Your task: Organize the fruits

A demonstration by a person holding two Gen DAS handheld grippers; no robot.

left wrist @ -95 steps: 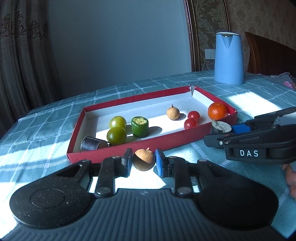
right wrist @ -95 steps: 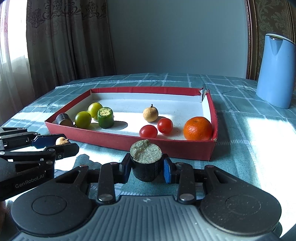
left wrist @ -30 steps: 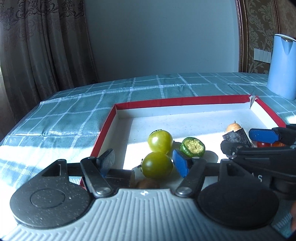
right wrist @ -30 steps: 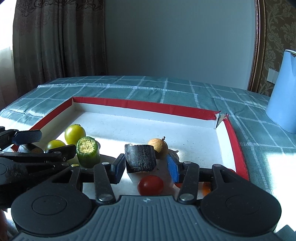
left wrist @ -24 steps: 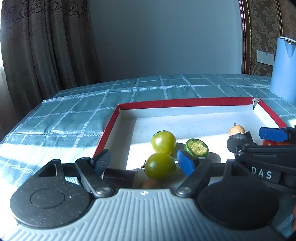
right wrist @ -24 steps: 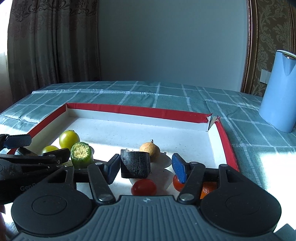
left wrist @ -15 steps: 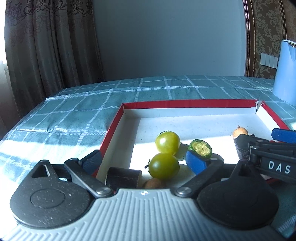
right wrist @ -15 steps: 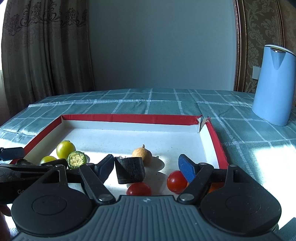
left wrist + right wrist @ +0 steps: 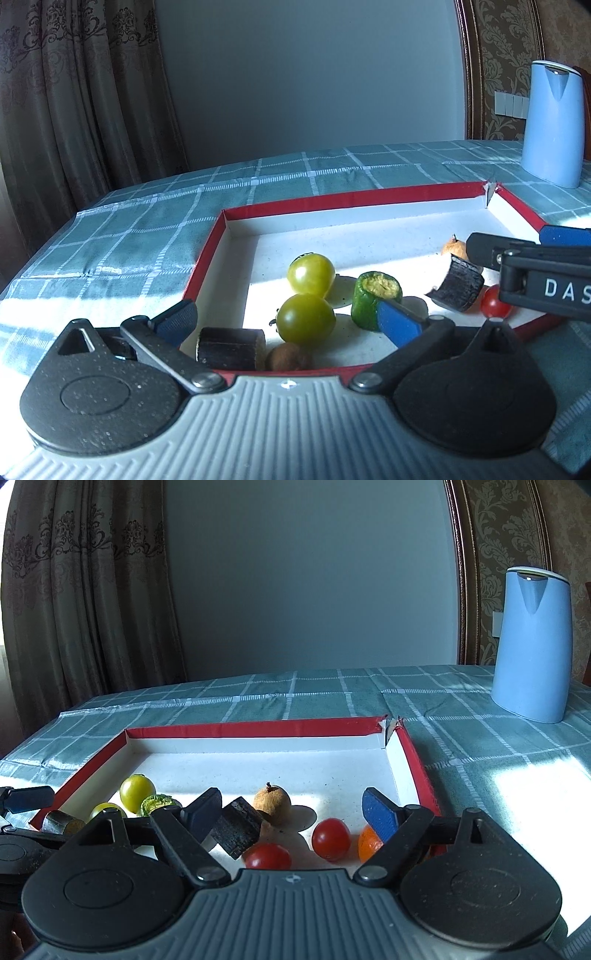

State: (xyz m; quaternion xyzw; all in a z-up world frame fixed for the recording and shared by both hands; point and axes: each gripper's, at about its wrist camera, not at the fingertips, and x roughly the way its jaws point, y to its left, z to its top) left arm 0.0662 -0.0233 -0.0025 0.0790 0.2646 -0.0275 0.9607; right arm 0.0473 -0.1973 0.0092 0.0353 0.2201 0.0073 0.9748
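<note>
A red box (image 9: 332,199) with a white floor holds the fruit. My left gripper (image 9: 286,323) hangs over its near left corner with jaws opening and nothing gripped. Below it lie a brown longan (image 9: 288,356), a dark cylinder piece (image 9: 231,347), two green tomatoes (image 9: 311,273) and a green cucumber piece (image 9: 375,295). My right gripper (image 9: 291,812) is opening too. A dark chunk (image 9: 238,827) leans tilted against its left finger, free of the right pad. Another longan (image 9: 272,799), two red tomatoes (image 9: 330,838) and an orange (image 9: 369,843) lie near it.
A blue kettle (image 9: 532,642) stands on the checked tablecloth (image 9: 461,738) beyond the box's far right corner. Curtains hang at the left, behind the table. The box's far right corner (image 9: 389,727) is torn open. The left gripper (image 9: 26,799) shows at the left edge of the right wrist view.
Both pairs of jaws have spread wide. The longan has dropped from the left gripper into the box's near corner. The dark chunk has come free of the right gripper and tipped over.
</note>
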